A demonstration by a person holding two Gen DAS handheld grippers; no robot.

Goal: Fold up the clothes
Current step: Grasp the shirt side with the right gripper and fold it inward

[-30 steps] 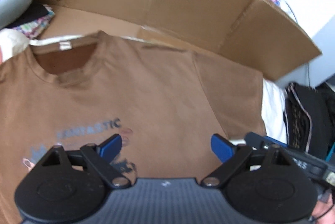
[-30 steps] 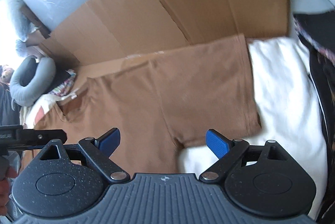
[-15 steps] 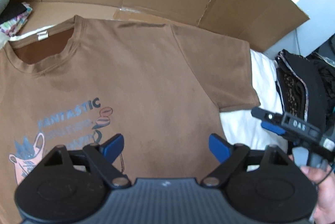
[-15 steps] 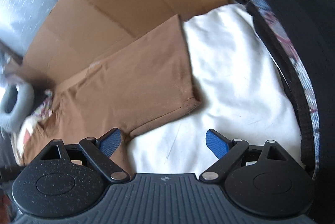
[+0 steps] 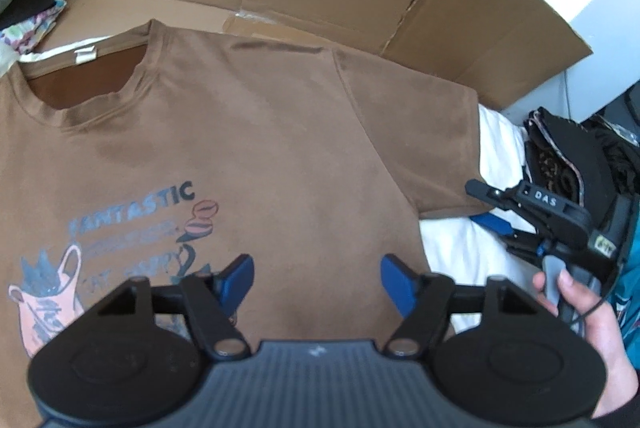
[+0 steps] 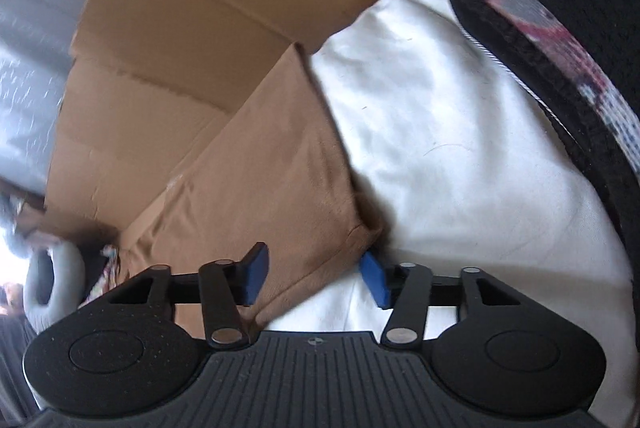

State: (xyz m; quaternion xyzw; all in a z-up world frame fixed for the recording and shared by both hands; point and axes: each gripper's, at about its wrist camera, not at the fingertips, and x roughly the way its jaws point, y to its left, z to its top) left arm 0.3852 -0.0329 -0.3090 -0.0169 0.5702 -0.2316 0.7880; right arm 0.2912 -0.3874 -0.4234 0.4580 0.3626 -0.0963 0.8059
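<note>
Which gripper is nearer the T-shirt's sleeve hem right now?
Right. The right gripper has its jaws around the sleeve hem corner, closing in. The left gripper hangs over the T-shirt's chest, away from that hem.

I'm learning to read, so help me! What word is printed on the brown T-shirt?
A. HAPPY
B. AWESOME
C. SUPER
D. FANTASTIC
D: the brown T-shirt shows FANTASTIC in blue-grey capitals across its chest, above blurrier lines and beside a pink cup drawing, in the left wrist view.
</note>
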